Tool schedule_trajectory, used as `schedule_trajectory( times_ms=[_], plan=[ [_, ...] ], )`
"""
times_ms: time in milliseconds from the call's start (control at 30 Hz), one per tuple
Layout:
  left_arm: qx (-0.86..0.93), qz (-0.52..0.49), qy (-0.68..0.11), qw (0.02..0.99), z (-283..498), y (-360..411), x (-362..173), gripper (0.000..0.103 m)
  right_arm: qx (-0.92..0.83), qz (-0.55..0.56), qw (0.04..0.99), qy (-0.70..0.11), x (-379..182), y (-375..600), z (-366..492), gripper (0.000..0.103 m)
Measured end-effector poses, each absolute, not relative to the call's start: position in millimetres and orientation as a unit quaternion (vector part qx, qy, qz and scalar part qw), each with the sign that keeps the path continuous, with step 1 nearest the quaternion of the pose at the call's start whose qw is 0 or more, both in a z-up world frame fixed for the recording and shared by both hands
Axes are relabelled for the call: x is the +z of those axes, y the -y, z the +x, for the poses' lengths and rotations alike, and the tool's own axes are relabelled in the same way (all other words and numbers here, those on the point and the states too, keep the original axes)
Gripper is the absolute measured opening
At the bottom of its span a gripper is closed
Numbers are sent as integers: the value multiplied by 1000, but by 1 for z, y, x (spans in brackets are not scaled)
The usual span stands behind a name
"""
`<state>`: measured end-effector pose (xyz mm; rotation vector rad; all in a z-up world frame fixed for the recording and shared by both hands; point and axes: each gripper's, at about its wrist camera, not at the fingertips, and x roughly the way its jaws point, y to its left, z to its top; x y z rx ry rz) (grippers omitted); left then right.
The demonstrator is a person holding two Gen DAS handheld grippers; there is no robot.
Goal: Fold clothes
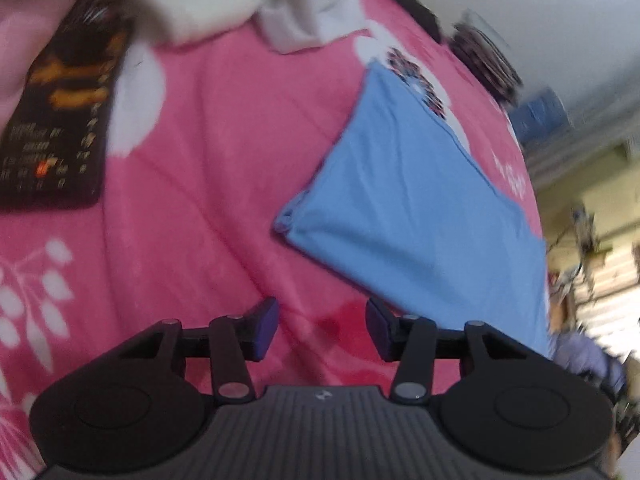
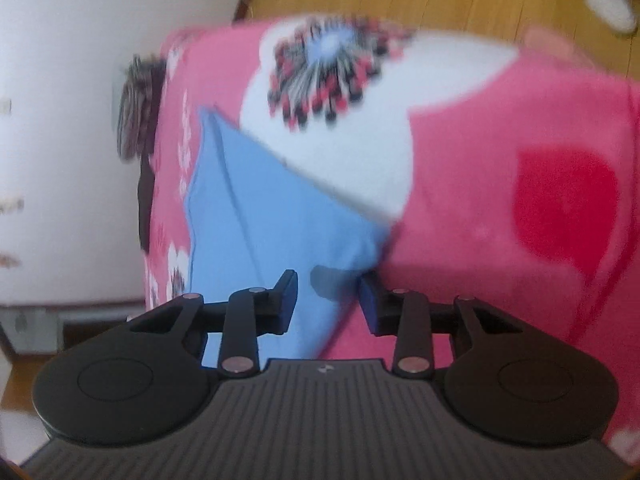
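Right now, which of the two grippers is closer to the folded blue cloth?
Right. The right gripper hangs open over the blue cloth's near corner. The left gripper is open over the pink blanket, the cloth up to its right.

A light blue garment, folded into a flat, roughly four-sided panel, lies on the pink flowered blanket that covers the bed. In the left wrist view it lies to the right and stretches from near to far, with a small bunched corner at its left point. In the right wrist view a long crease runs down its face and its near corner lies between the fingers.
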<state>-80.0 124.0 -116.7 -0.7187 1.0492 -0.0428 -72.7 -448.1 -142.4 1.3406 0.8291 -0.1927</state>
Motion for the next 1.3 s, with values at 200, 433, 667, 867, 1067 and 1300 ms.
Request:
schedule_trajectory(
  times_ms=[200, 433, 667, 867, 1067, 1300],
  plan=[
    [-22, -393, -491, 777, -77, -139, -128, 50, -88, 639, 662, -383, -153, 443, -80, 33],
    [-13, -391, -477, 787, -58, -132, -133, 23, -95, 644, 664, -368, -158, 437, -66, 34],
    [-2, -366, -442, 819, -68, -128, -122, 1, -95, 619, 702, -341, -154, 437, -67, 4],
    [9, -369, -413, 832, -116, -158, -101, 0, -67, 605, 724, -323, -134, 441, -106, 1],
    [11, -419, -435, 797, -150, -191, -117, 1, -75, 626, 706, -321, -142, 452, -163, 0],
    [-61, -390, -451, 801, -107, -136, -119, 40, -61, 658, 676, -325, -152, 447, -144, 13]
  ],
)
